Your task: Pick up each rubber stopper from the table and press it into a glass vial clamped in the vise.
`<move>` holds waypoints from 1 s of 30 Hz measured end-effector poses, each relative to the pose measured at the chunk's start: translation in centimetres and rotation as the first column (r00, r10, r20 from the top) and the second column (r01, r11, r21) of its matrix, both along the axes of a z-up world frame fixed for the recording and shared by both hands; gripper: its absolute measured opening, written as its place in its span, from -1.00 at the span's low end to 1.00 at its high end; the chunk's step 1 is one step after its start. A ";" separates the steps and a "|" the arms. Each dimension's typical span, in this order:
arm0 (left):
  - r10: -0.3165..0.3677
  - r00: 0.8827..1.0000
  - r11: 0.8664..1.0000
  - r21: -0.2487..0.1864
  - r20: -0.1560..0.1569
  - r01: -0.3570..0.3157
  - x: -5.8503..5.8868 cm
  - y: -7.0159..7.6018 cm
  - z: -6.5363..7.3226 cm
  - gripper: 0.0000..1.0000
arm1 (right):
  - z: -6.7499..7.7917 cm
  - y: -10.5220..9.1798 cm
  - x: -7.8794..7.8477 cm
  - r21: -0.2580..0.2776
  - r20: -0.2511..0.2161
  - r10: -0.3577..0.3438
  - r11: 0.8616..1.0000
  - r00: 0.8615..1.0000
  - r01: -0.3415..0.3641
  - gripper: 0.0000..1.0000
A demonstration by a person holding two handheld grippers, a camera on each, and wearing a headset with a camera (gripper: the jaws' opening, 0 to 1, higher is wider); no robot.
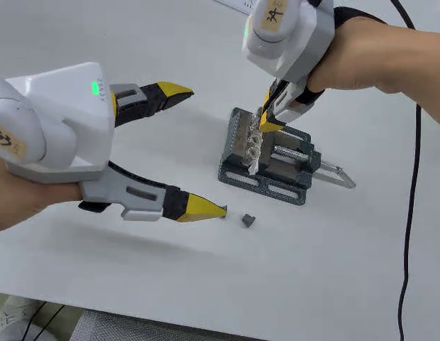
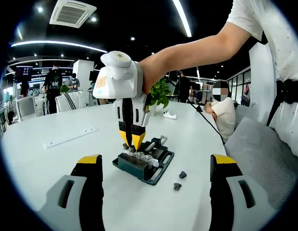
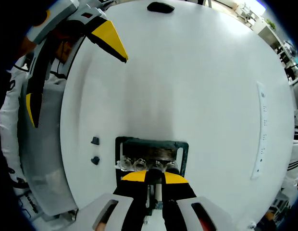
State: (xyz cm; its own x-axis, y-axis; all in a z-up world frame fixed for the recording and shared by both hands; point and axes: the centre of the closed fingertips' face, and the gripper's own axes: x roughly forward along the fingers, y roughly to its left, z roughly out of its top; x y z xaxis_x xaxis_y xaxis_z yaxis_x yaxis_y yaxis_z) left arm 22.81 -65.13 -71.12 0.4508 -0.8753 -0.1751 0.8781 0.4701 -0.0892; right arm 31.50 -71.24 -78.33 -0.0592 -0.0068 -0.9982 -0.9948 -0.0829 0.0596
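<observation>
Head view: left claw (image 1: 199, 149) wide above the desk (image 1: 135, 284), one stopper (image 1: 248, 221) by its lower tip.
Left gripper view: two stoppers (image 2: 182, 174) beside the vise (image 2: 139, 169).
Right gripper view: right claw (image 3: 155, 177) narrow over the vials (image 3: 137, 164); whether it holds anything, I cannot tell.

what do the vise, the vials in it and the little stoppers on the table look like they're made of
Vise: likely cast metal, with a dark grey matte finish and a bright threaded screw.
Vials: clear glass, see-through with sharp glints.
Stoppers: probably rubber, dull dark grey with no shine.
</observation>
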 end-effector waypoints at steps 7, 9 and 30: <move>-0.009 1.000 1.000 -0.004 0.005 0.009 -0.1 -0.3 0.5 0.84 | -0.1 0.1 0.1 0.048 -0.001 -0.006 0.999 1.000 0.006 -0.85; -0.006 1.000 1.000 -0.003 0.005 0.006 -0.1 -0.2 0.5 0.84 | -0.1 0.1 0.1 0.064 -0.006 -0.021 0.998 1.000 0.021 -0.85; -0.013 1.000 1.000 -0.005 0.002 0.013 -0.2 -0.4 0.4 0.81 | 0.1 -0.2 0.3 0.145 -0.008 -0.093 0.985 0.996 0.093 -0.79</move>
State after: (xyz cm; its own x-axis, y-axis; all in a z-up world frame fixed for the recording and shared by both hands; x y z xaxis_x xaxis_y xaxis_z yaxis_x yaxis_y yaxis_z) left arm 22.65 -65.54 -70.73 0.4397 -0.8820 -0.1698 0.8843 0.4582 -0.0902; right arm 31.85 -71.45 -78.19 -0.0538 0.1432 -0.9882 -0.9985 0.0021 0.0546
